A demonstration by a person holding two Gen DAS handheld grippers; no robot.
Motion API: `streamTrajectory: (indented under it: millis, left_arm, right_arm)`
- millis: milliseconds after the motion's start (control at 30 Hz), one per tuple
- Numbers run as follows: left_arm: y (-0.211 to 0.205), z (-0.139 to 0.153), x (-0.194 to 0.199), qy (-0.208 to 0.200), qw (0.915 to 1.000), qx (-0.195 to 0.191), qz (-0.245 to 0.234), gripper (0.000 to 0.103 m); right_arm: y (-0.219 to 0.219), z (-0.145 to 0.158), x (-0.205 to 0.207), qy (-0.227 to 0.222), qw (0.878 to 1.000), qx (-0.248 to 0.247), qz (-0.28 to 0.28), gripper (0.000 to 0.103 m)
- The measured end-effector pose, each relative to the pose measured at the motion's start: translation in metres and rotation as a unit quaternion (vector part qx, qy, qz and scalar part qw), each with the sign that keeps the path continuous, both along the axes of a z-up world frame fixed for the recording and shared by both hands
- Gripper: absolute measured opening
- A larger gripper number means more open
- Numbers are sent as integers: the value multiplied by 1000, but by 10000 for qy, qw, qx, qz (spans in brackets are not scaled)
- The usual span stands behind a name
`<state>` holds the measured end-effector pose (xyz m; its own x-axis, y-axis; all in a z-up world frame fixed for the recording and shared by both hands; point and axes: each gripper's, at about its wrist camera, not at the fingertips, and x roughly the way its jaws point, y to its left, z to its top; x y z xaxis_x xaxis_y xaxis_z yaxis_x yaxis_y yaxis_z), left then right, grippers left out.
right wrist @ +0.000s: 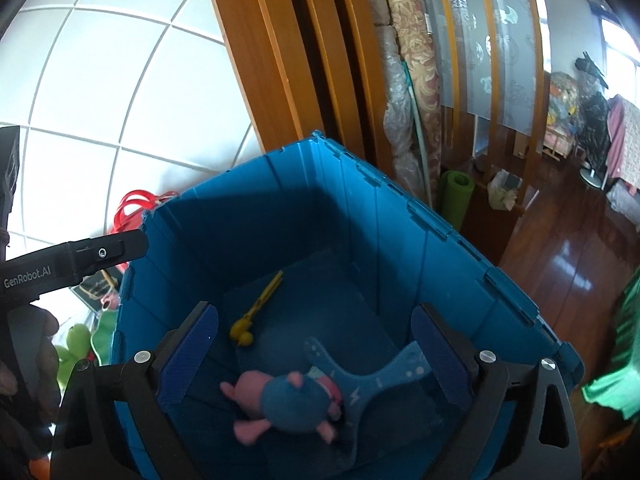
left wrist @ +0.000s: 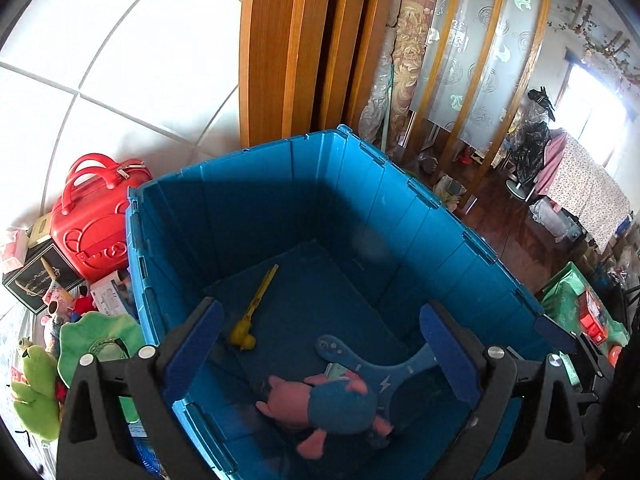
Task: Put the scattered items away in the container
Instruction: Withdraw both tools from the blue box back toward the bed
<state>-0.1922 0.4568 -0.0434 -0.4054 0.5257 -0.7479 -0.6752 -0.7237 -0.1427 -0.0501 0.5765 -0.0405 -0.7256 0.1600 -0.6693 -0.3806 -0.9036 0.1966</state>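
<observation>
Both the left gripper (left wrist: 320, 344) and right gripper (right wrist: 316, 350) hover wide apart and empty over the deep blue plastic crate (left wrist: 248, 200), where a pink-and-blue plush toy (left wrist: 324, 404) lies apparently just released beside a yellow duck-headed clip (left wrist: 252, 312), while a green frog plush (left wrist: 32, 392) waits outside.

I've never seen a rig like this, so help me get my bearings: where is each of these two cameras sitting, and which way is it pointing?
Left wrist view: sits on the left gripper, looking forward and down between its two wide-open fingers into the blue bin; only those fingers show.
Right wrist view: sits on the right gripper, angled down into the same bin from slightly further right; its open fingers show, plus the left gripper's black body and the person's hand at the left edge.
Shared: the bin, the pink and blue plush toy, the yellow duck tool, the red case.
</observation>
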Motion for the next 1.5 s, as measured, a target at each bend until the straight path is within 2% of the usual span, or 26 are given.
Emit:
streamTrajectory:
  millis: [300,600,1167,1500]
  left_arm:
    - [-13,4,5,68,9999,1,123,100]
    - [-49,4,7,80,9991,69,415,100]
    - [-164,3,-1,94,9894,196,1439,100]
    - [-247,-18,-5,-86,9785,175,2054,100]
  right_arm:
    - [-6,2,-1,21,10000,46,30,98]
    - [-33,8,-8,58,9992,134,383,98]
    - [-113,7,-43,-47,9895,310,1411,98]
    - [-180,9,-59,-71,9786,449,2005,99]
